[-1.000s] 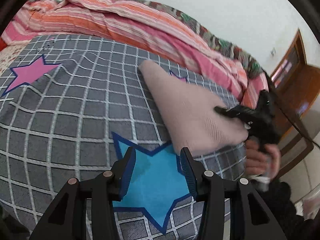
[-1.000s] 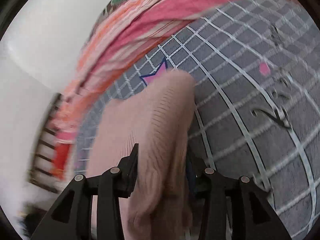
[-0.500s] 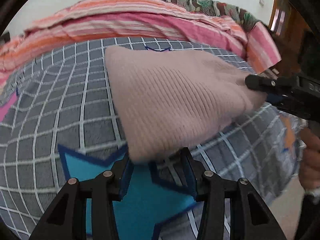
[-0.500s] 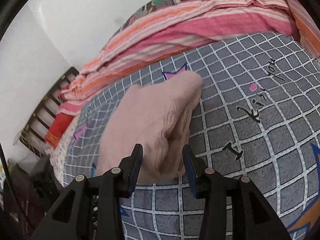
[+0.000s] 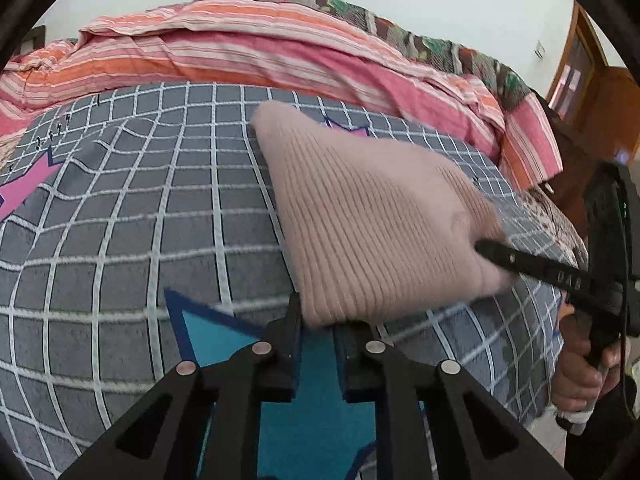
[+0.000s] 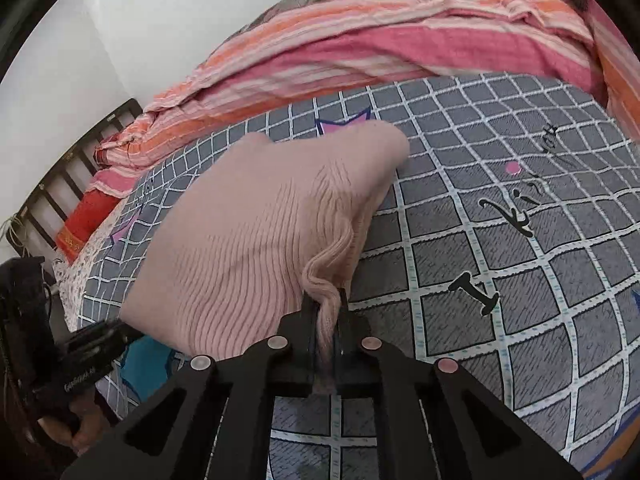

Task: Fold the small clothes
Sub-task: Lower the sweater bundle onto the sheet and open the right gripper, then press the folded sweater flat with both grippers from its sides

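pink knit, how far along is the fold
Done: the pink knit already looks doubled over, with layered edges showing on its right side. In hand: the right gripper is shut on a bunched near corner, and the left gripper pinches the other near corner. Left: carry those corners across, lay the knit flat on the checked sheet, and release.

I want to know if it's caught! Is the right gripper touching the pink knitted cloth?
Touching. The right wrist view shows the right gripper with its two black fingers closed on a bunched edge of the pink ribbed knitted cloth, which runs down between them.
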The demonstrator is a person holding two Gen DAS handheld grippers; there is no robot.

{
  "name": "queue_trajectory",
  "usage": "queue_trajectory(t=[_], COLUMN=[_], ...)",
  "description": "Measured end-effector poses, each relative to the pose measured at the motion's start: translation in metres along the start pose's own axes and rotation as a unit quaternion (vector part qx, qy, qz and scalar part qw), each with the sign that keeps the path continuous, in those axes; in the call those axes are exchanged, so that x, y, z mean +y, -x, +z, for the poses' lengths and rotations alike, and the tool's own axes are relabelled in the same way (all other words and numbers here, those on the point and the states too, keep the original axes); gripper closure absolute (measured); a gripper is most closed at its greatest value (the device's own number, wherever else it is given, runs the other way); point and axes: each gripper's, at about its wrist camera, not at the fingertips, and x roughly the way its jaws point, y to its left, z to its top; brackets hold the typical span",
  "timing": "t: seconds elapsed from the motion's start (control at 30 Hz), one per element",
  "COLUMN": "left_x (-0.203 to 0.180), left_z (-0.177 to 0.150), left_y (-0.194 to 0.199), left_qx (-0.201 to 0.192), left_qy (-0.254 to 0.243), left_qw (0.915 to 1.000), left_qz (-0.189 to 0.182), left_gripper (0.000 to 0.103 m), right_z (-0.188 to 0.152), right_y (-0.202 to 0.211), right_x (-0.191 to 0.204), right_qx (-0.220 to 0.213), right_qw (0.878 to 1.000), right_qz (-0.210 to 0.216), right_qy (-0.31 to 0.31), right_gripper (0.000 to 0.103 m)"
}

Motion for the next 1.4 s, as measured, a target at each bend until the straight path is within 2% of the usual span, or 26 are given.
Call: queue_trajectory(t=[0.03, 0.13, 0.2, 0.27, 0.33, 0.4, 0.53, 0.63, 0.67, 0.73, 0.8, 0.9, 0.97, 1.1, 1.4], left_x=[0.002, 0.007, 0.014, 0.018, 0.019, 0.016, 0.003, -0.001, 0.0, -0.002, -0.007, -0.008, -0.004, 0.003, 0.002], left_z=[-0.002, -0.006, -0.004, 0.003, 0.014, 0.032, 0.067, 0.066, 0.06, 0.048, 0.045, 0.049, 0.05, 0.047, 0.043], left_y=[0.005, 0.019, 0.033, 0.043, 0.046, 0.039, -0.001, -0.031, -0.038, -0.042, -0.041, -0.044, -0.047, -0.049, -0.05], left_qx=[0.0, -0.007, -0.031, -0.055, -0.071, -0.075, -0.057, -0.025, -0.018, -0.033, -0.045, -0.045, -0.049, -0.049, -0.057], left_qy=[-0.001, 0.003, 0.012, 0.021, 0.026, 0.026, 0.012, -0.01, -0.019, -0.044, -0.061, -0.057, -0.051, -0.024, -0.016], left_qw=[1.0, 0.9998, 0.9988, 0.9972, 0.9957, 0.9959, 0.9979, 0.9995, 0.9995, 0.9983, 0.9964, 0.9965, 0.9967, 0.9983, 0.9979], left_qz=[-0.005, -0.019, -0.035, -0.046, -0.053, -0.044, -0.028, 0.018, 0.017, 0.022, 0.037, 0.042, 0.04, 0.024, 0.027], left_gripper=[0.086, 0.078, 0.071, 0.058, 0.058, 0.058, 0.058, 0.054, 0.053, 0.051, 0.051, 0.046, 0.039, 0.037, 0.035], right_z=[0.001, 0.009, 0.015, 0.022, 0.032, 0.04, 0.049, 0.045, 0.043, 0.038, 0.04, 0.042, 0.041, 0.038, 0.036], right_y=[0.003, 0.009, 0.011, 0.009, 0.004, 0.0, -0.014, -0.03, -0.033, -0.04, -0.042, -0.049, -0.052, -0.052, -0.054], right_x=[-0.001, -0.003, -0.005, -0.005, -0.004, -0.001, 0.005, 0.005, 0.004, 0.003, 0.004, 0.008, 0.005, -0.004, -0.002], right_qx=[-0.002, -0.011, -0.019, -0.024, -0.029, -0.035, -0.049, -0.038, -0.041, -0.037, -0.036, -0.037, -0.041, -0.048, -0.054], right_qw=[1.0, 1.0, 0.999, 0.999, 0.999, 0.998, 0.998, 0.999, 0.998, 0.995, 0.995, 0.991, 0.991, 0.994, 0.993], right_qz=[0.005, 0.019, 0.023, 0.025, 0.019, 0.013, -0.023, -0.035, -0.052, -0.076, -0.083, -0.109, -0.11, -0.09, -0.097], right_qy=[-0.005, -0.012, -0.019, -0.027, -0.036, -0.041, -0.032, 0.007, 0.023, 0.045, 0.05, 0.07, 0.067, 0.05, 0.048], right_gripper=[0.085, 0.073, 0.067, 0.066, 0.066, 0.067, 0.067, 0.067, 0.067, 0.067, 0.067, 0.068, 0.067, 0.067, 0.064])
